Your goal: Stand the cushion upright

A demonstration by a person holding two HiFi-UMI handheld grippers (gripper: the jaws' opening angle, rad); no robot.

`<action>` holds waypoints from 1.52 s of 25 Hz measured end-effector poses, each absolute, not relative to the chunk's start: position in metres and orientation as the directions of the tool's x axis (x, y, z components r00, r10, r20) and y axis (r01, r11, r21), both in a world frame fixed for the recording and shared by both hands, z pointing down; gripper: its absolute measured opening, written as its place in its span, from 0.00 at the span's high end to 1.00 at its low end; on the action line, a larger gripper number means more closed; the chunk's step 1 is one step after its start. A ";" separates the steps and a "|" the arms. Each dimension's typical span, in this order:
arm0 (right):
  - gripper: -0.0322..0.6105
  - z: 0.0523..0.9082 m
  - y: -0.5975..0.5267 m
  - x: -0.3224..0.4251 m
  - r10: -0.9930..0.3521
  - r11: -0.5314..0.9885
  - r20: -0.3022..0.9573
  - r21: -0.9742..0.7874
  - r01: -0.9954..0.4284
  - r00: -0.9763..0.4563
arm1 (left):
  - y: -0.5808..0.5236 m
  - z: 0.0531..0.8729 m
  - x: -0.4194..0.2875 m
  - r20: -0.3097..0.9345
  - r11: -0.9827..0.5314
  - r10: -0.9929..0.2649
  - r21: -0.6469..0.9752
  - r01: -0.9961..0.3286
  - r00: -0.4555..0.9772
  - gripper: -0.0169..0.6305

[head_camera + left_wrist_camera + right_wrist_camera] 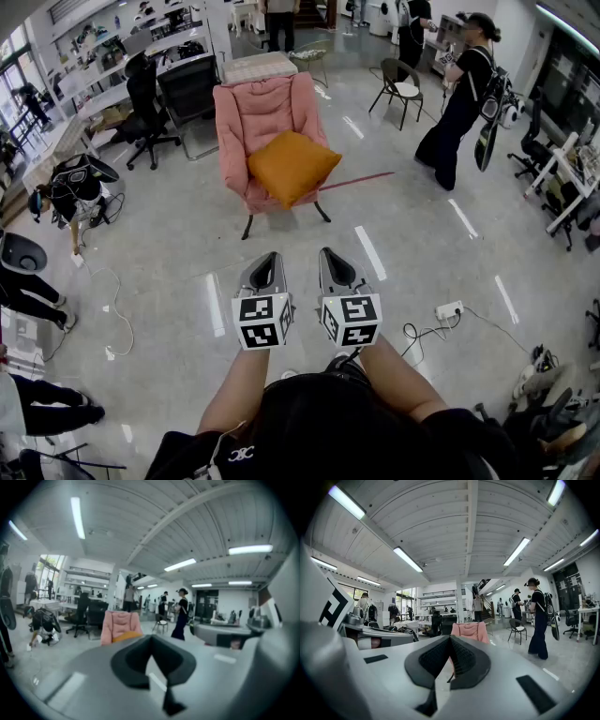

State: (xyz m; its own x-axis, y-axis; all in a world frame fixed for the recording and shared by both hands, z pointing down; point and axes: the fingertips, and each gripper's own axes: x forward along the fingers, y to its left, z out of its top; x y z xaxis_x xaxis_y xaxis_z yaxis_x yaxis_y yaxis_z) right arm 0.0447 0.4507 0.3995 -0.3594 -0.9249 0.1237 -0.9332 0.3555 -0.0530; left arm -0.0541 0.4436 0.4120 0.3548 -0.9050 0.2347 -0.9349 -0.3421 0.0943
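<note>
We hold our left gripper (266, 265) and right gripper (335, 262) closed and empty. The orange square fabric cushion (292, 167) leans cornerwise in the pink padded armchair (246, 112), straight ahead and about equally far from both.

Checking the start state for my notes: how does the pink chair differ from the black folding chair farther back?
The pink chair is thickly padded; the folding chair is a thin dark frame with a pale seat. The pink chair holds an orange cushion; the folding chair's seat is bare. Both stand on slim dark legs.
</note>
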 end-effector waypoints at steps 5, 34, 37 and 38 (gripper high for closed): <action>0.96 0.400 0.445 0.041 -0.923 0.359 0.123 -0.060 -0.931 -0.364 | 0.438 0.410 -0.052 0.232 -0.355 -0.900 0.098 -0.930 0.369 0.98; 0.95 0.435 0.355 0.002 -0.927 0.306 0.195 -0.097 -0.947 -0.320 | 0.351 0.443 -0.077 0.291 -0.429 -0.844 0.136 -0.893 0.450 0.98; 0.95 0.435 0.318 -0.002 -0.924 0.323 0.178 -0.107 -0.940 -0.338 | 0.316 0.442 -0.077 0.286 -0.427 -0.850 0.116 -0.897 0.442 0.98; 0.95 0.433 0.304 -0.003 -0.923 0.330 0.170 -0.107 -0.938 -0.344 | 0.303 0.440 -0.077 0.284 -0.424 -0.853 0.109 -0.899 0.437 0.98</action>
